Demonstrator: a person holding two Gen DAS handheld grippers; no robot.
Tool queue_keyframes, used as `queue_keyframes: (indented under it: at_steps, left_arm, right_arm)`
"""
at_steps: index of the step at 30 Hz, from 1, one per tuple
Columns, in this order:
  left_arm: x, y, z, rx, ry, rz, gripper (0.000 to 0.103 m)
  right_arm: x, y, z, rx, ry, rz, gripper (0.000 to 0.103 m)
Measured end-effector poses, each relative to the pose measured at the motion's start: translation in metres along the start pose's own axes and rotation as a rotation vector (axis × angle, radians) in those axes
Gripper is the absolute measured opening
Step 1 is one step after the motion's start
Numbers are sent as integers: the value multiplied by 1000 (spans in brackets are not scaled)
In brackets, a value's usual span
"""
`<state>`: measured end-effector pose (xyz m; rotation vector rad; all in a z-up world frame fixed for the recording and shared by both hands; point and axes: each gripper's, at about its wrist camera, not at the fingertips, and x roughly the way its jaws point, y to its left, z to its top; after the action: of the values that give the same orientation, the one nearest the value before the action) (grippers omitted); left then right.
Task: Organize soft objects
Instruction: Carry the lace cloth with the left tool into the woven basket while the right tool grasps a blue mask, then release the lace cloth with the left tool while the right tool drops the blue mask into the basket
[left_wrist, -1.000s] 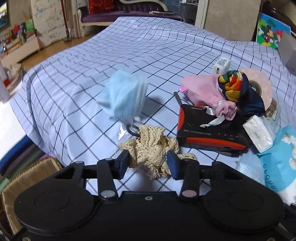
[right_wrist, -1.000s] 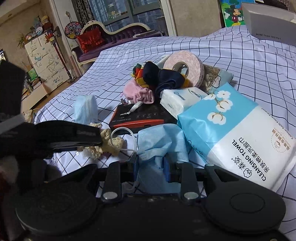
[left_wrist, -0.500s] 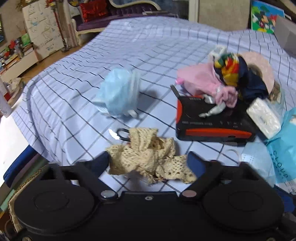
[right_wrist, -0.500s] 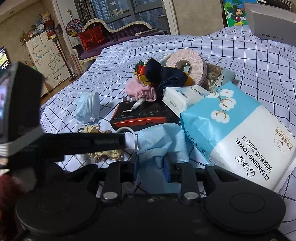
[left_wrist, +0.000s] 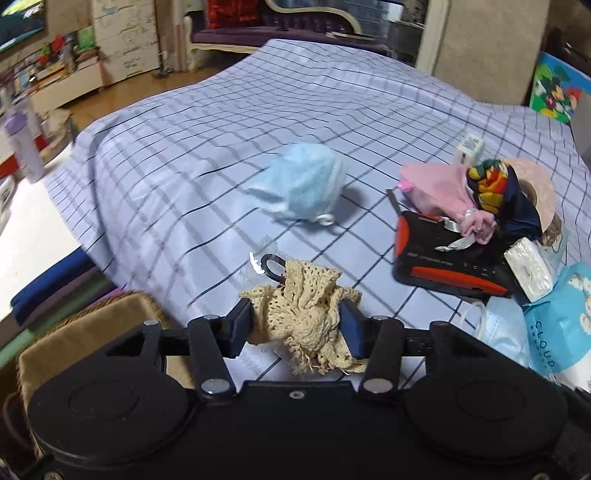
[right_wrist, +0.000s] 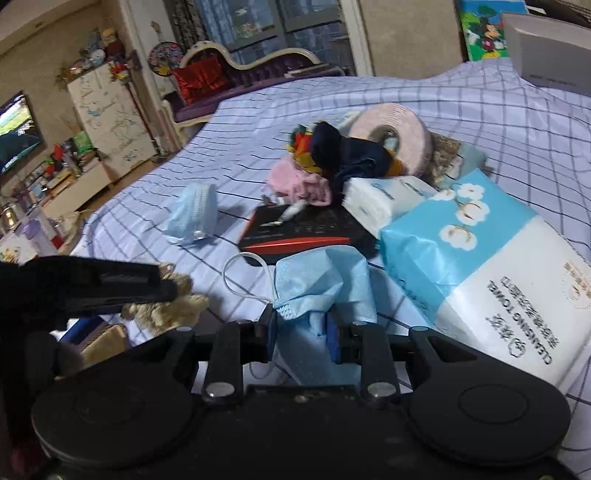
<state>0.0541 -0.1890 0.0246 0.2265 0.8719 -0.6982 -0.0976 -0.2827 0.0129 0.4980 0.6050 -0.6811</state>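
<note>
My left gripper (left_wrist: 297, 325) is shut on a cream crocheted cloth (left_wrist: 303, 302) at the near edge of the checked bedspread (left_wrist: 207, 155). The cloth also shows in the right wrist view (right_wrist: 166, 310), under the left gripper's body. My right gripper (right_wrist: 301, 334) is shut on a blue face mask (right_wrist: 321, 280). A second stack of blue masks (left_wrist: 299, 182) lies farther out on the spread. A pink cloth (left_wrist: 439, 184) and a multicoloured and navy cloth (left_wrist: 495, 188) lie bunched behind a black and red radio (left_wrist: 447, 254).
A tissue pack (left_wrist: 528, 269), a blue and white cleansing towel bag (right_wrist: 480, 258) and a pink tape roll (right_wrist: 391, 136) crowd the right side. A woven basket (left_wrist: 85, 332) stands below the bed's near left edge. A black clip (left_wrist: 271, 267) lies beside the cream cloth.
My left gripper opened wide around the cream cloth half a second ago and has now closed on it. The right gripper has stayed shut on the blue mask.
</note>
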Motion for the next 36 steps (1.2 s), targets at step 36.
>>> queue_keyframes:
  at_steps: [36]
  left_arm:
    - [-62, 197, -95, -564, 56, 195, 50]
  right_arm:
    - [-14, 141, -65, -402, 184, 305, 27]
